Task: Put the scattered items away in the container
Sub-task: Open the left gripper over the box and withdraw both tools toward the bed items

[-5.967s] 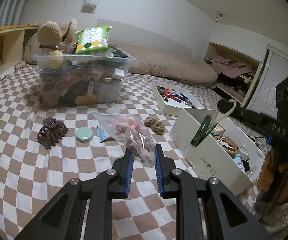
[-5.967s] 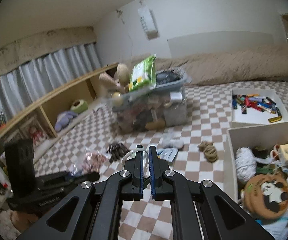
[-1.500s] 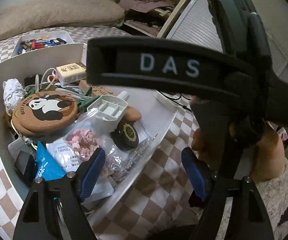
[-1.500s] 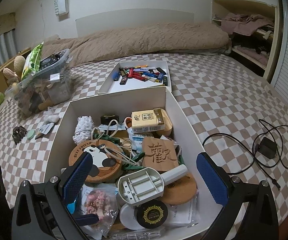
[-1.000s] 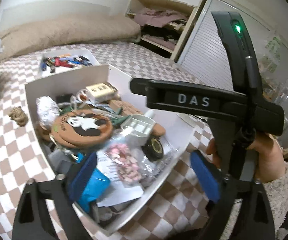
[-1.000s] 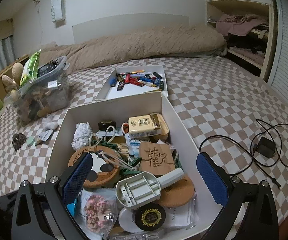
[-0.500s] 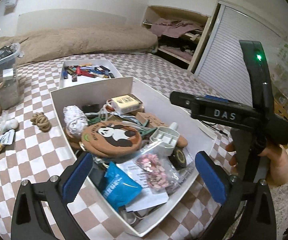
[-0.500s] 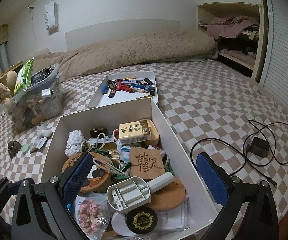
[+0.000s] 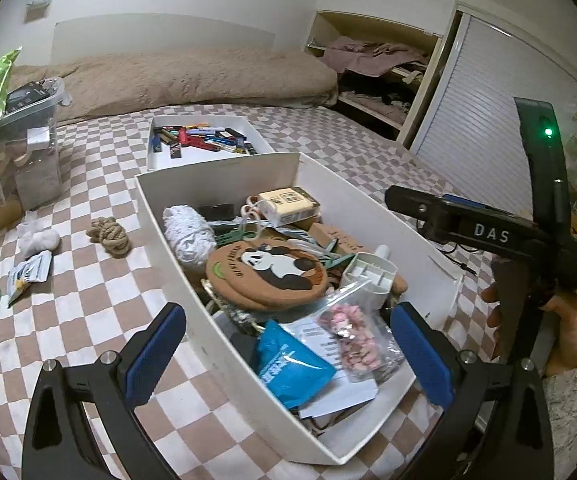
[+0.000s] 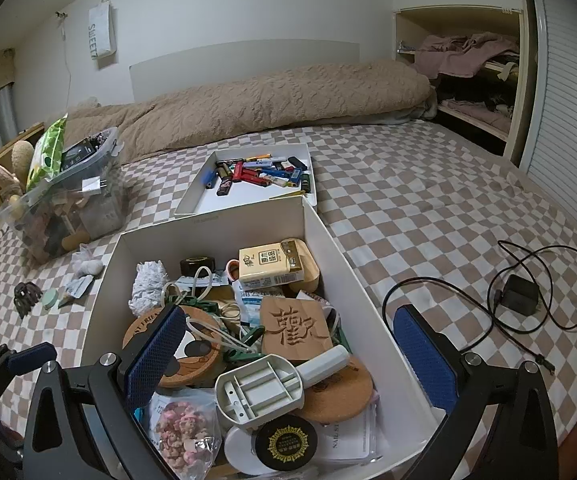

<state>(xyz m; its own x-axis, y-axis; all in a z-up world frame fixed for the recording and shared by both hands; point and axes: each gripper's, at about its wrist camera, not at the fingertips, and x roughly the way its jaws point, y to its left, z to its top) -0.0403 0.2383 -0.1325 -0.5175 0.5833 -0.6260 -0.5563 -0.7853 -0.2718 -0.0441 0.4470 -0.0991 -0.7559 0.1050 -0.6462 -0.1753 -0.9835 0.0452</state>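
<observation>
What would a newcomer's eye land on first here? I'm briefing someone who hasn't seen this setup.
The crammed white box in the middle of the checkered bed, with a panda coaster on top. Behind it sits a shallow tray of lighters; both open grippers, left and right, hover at its near end.

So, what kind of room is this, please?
Most likely a bedroom: the work happens on a bed with a checkered cover, a beige duvet lies bunched at its head, and an open closet holds folded clothes.
</observation>
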